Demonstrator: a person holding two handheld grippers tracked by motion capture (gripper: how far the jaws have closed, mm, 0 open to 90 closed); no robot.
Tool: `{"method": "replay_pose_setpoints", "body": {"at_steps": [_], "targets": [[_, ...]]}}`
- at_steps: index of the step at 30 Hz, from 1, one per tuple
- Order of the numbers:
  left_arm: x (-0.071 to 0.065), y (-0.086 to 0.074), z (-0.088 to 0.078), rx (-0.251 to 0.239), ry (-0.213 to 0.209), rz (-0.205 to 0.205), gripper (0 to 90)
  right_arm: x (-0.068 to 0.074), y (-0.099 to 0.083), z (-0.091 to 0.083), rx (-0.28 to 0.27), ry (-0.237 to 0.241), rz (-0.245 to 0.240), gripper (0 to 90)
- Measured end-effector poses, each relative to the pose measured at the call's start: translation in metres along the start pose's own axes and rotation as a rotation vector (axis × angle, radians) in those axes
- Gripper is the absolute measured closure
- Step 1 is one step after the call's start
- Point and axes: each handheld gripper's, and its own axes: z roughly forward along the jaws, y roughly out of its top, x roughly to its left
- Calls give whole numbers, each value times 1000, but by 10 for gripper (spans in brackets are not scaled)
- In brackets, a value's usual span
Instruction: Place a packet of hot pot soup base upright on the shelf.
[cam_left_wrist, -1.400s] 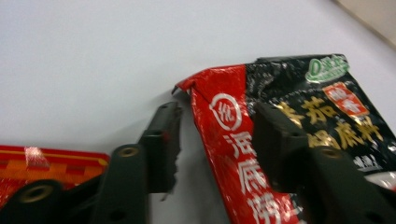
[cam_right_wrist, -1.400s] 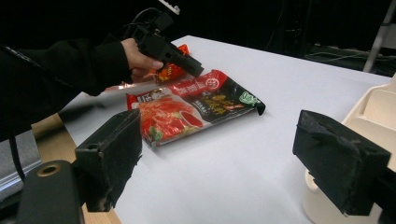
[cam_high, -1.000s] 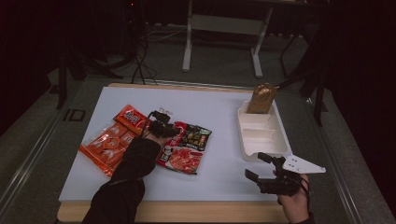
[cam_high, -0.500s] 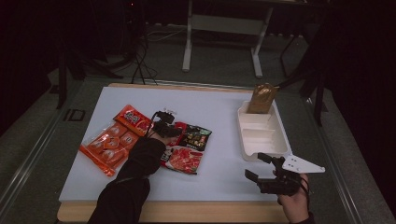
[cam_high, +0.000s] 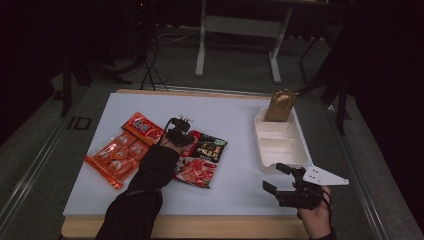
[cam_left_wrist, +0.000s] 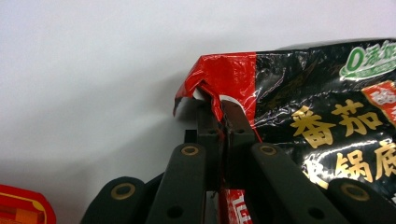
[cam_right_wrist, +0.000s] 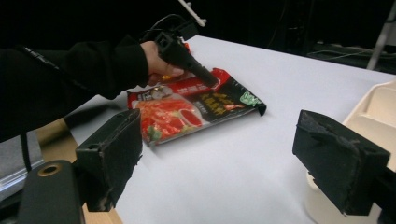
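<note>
Here the black-and-red sauce packet (cam_high: 201, 157) lies flat near the middle of the white table (cam_high: 235, 120), to the right of two orange snack packs (cam_high: 122, 150) and well apart from the white compartment tray (cam_high: 280, 145) at the table's right side; a brown pouch (cam_high: 280, 106) stands in the tray's far compartment. The left gripper (cam_left_wrist: 219, 109) sits at the packet's far left corner, reaching in over it from the person's side; in the left gripper view its jaws have just been closing and now pinch the red corner of the packet between them, the foil crumpled and lifted a little off the table there, while the rest of the packet lies flat with its gold lettering upward. In the right gripper view the same clamped corner shows from the side, the black-sleeved left hand (cam_right_wrist: 159, 63) behind it; the packet's printed face (cam_right_wrist: 187, 112) is turned up. The right gripper (cam_right_wrist: 233, 158) hangs near the table's front right edge, just in front of the tray; its jaws stand wide apart with nothing between them, pointed across the table toward the packet, well apart from it.
</note>
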Motion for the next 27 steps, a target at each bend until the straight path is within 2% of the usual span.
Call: {"method": "replay_pose_setpoints", "body": {"at_steps": [2,3,4,6,8,11,14,21,26,27], "targets": [[0,0,-2,-5,0,-5,881,0,0,0,-3,-2,2,159],[0,-1,-7,-19,-17,-1,881,0,0,-1,-8,-3,4,160],[-1,-1,-9,-22,-19,14,880,-1,1,-3,-22,-26,8,172],[-2,-2,-14,-41,-29,11,880,-2,2,-5,-30,-28,18,173],[-3,-2,-19,-59,-44,5,881,-2,2,-5,-34,-45,-2,174],[-6,-3,-27,-88,-58,-7,883,1,3,-5,-34,-46,-17,174],[-9,-3,-35,-116,-71,1,884,1,4,-4,-30,-32,0,173],[-20,-3,-53,-177,-86,5,884,0,5,-5,-29,-43,10,165],[-26,-4,-67,-210,-104,30,884,1,6,-5,-25,-54,-4,164],[-29,-5,-74,-223,-120,40,884,1,6,-5,-24,-54,-6,164]]}}
